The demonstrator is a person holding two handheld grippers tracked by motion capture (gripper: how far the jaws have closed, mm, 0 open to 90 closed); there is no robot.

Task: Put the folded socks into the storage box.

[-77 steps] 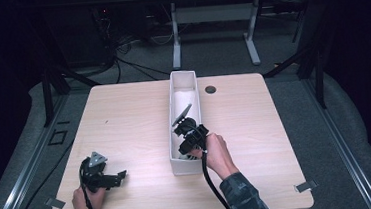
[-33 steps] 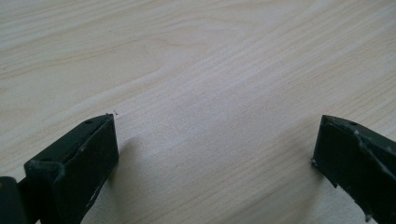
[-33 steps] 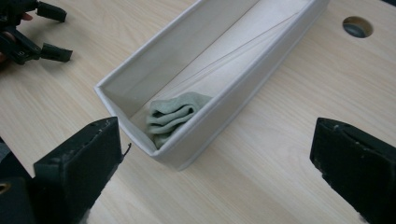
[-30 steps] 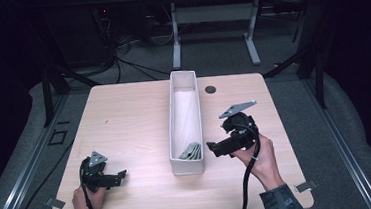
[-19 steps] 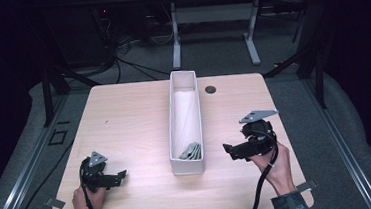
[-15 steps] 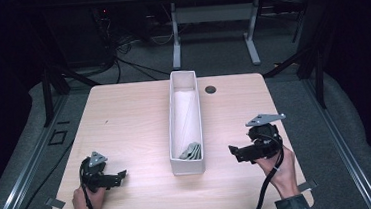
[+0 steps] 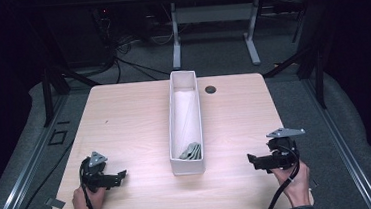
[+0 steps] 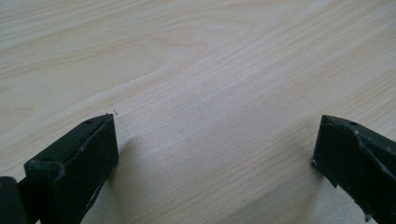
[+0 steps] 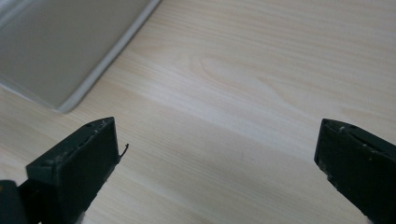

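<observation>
Right tool (image 7: 252, 158) moved right, empty — jaws wide

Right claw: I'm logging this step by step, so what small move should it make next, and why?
Probably none beyond settling onto the table. The right claw is open and empty, beside the white bin, where grey pieces already lie. The left claw is open and empty too, and nothing loose lies on the wood.

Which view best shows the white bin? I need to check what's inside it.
The high view: the whole white bin shows from above, grey pieces at its near end. The right gripper view catches one corner; the left gripper view faces bare table.
</observation>
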